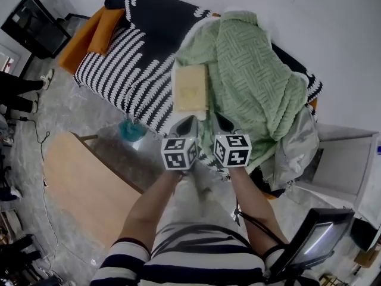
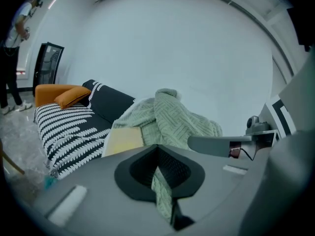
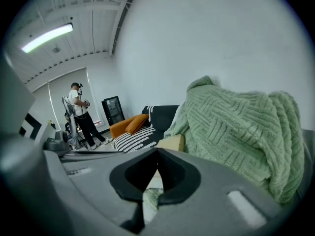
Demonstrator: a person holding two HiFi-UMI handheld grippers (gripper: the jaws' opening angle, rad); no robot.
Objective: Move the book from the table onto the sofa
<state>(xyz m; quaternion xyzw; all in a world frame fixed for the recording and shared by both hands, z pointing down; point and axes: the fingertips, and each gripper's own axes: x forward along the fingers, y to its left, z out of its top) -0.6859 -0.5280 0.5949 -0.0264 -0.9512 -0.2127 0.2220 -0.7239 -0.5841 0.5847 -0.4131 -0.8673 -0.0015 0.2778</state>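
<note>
Tan book [image 1: 190, 88] lies on the sofa [image 1: 131, 70], just ahead of the left gripper [image 1: 188, 125] and the right gripper [image 1: 223, 123]. Both are closed tight and hold nothing.

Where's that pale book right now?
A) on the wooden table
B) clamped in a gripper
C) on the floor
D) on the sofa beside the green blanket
D: the book lies flat on the sofa, right beside the green blanket.
</note>
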